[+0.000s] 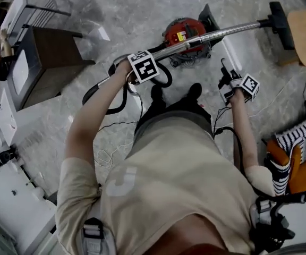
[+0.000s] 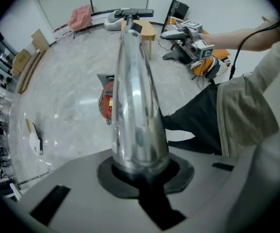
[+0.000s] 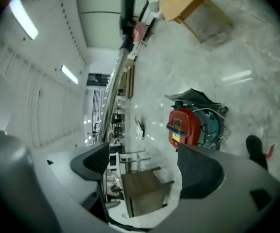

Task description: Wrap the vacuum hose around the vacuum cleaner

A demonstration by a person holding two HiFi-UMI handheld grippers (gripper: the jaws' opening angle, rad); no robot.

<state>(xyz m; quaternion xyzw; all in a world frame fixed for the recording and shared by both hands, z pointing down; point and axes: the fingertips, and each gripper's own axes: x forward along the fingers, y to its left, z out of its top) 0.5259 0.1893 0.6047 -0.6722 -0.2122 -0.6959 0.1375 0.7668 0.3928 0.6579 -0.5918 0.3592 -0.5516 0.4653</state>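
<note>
Grey marble floor (image 1: 121, 15) is bearing the red canister vacuum cleaner (image 1: 182, 33). Left gripper (image 2: 140, 171) is pinching its stiff, probably slippery chrome wand (image 2: 132, 96); the black ribbed hose (image 1: 166, 77), likely limp and grippy, is looping alongside, inviting the gaping, empty right gripper (image 3: 145, 166).

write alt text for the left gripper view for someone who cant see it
The left claw is clamped on a shiny metal vacuum tube that runs away to a black floor head. Behind it the red vacuum cleaner sits on a pale marble floor; at right are the person's dark trousers and the right claw.
</note>
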